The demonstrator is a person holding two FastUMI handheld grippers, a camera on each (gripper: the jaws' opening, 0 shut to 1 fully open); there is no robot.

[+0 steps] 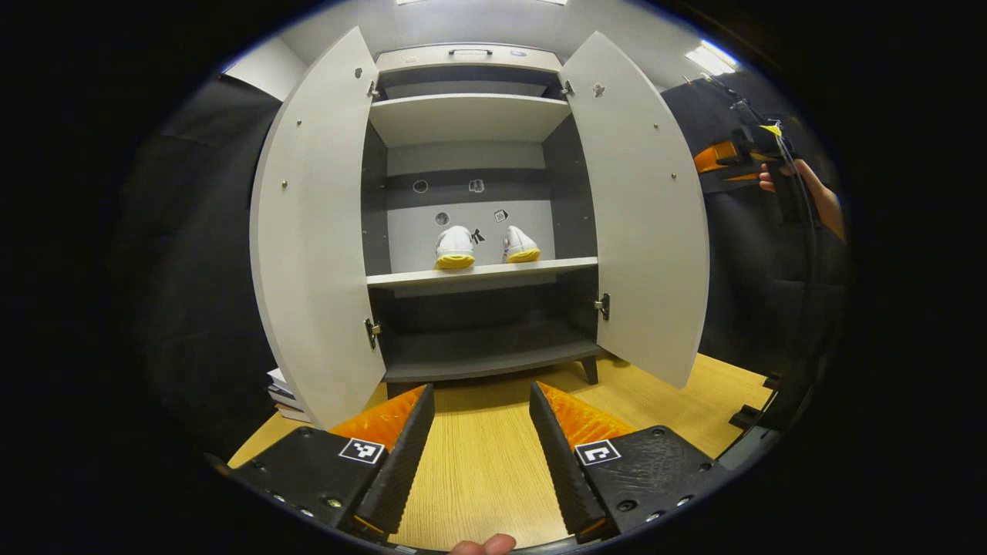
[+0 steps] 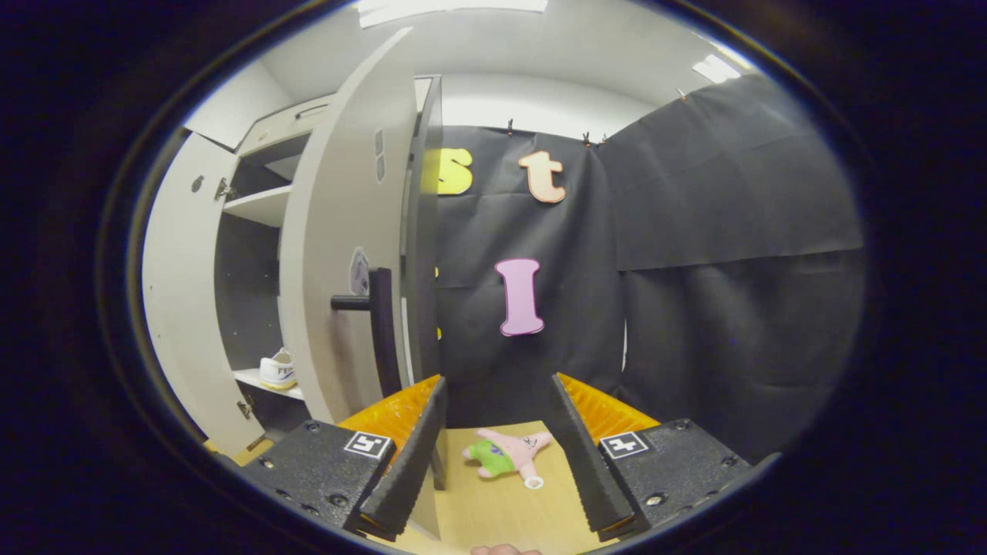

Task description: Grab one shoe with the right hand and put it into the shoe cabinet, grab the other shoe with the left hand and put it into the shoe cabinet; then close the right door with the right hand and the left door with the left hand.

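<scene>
Two white shoes with yellow soles, one on the left (image 1: 455, 248) and one on the right (image 1: 520, 245), stand side by side on the middle shelf (image 1: 482, 272) of the shoe cabinet (image 1: 470, 58). Both doors stand wide open: the left door (image 1: 312, 231) and the right door (image 1: 644, 208). My left gripper (image 1: 482, 455) is open and empty, well back from the cabinet over the wooden floor. My right gripper (image 2: 493, 455) is open and empty, beside the right door's outer face (image 2: 339, 254), near its dark handle (image 2: 378, 324). One shoe (image 2: 279, 370) shows past the door. A hand holds the right gripper (image 1: 732, 158) at the far right.
A pink and green plush toy (image 2: 509, 455) lies on the wooden floor (image 1: 478, 470) between my right gripper's fingers, near the black cloth wall. A stack of books (image 1: 281, 393) lies left of the cabinet's base. The cabinet's upper shelf (image 1: 466, 116) and bottom shelf (image 1: 478, 354) hold nothing.
</scene>
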